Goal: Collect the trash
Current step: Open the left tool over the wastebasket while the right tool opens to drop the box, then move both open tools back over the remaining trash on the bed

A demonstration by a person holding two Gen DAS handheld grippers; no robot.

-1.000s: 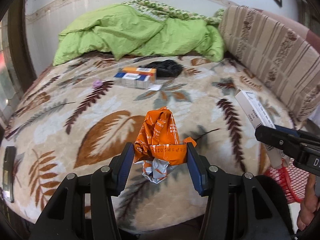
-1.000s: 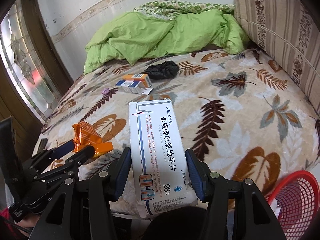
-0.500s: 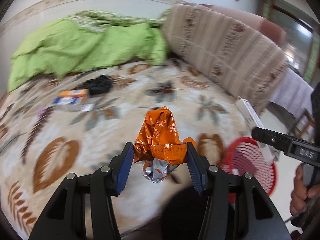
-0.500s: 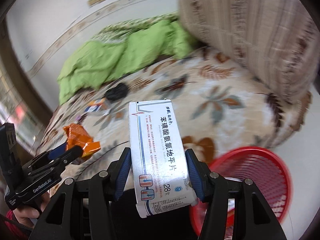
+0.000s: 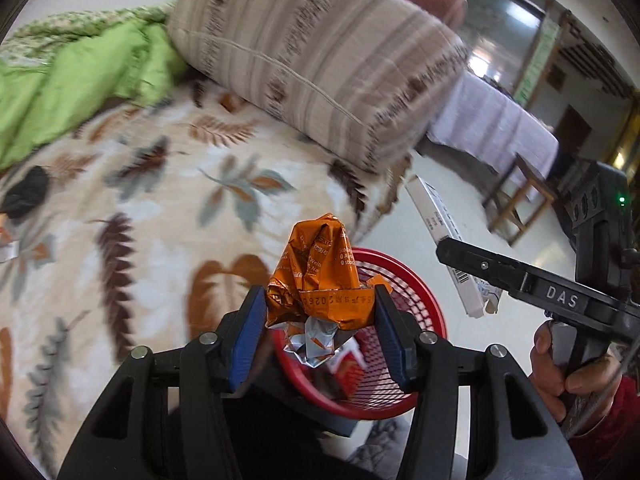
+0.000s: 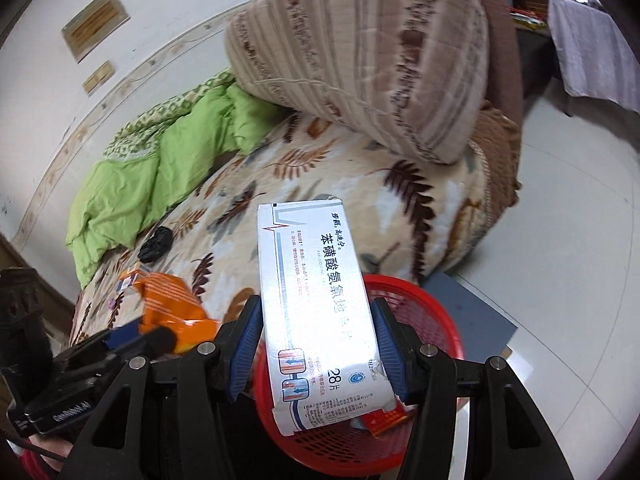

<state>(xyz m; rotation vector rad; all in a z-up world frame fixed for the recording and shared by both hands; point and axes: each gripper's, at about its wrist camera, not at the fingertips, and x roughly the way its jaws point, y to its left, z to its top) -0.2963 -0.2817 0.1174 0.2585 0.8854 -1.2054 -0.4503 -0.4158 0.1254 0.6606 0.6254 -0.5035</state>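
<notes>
My left gripper (image 5: 320, 316) is shut on a crumpled orange foil wrapper (image 5: 320, 276), which hangs above the red mesh basket (image 5: 416, 300) on the floor by the bed. My right gripper (image 6: 316, 332) is shut on a white medicine box (image 6: 320, 304) with blue and red print, held over the same red basket (image 6: 436, 320). That box (image 5: 444, 232) and the right gripper also show at the right of the left wrist view. The orange wrapper (image 6: 168, 304) appears at the left of the right wrist view. A red packet (image 6: 384, 420) lies in the basket.
A leaf-patterned blanket (image 6: 320, 176) covers the bed, with a green quilt (image 6: 160, 168) and a striped bolster (image 6: 360, 60) at its far side. A black bag (image 6: 156, 244) and small boxes (image 6: 130, 282) lie on the blanket. A grey board (image 6: 476, 312) sits under the basket. White tiled floor (image 6: 560, 240) spreads right.
Both grippers have swung right from over the bed to above the red basket, each still holding its item. The views have rolled, and the basket has come under the fingers.
</notes>
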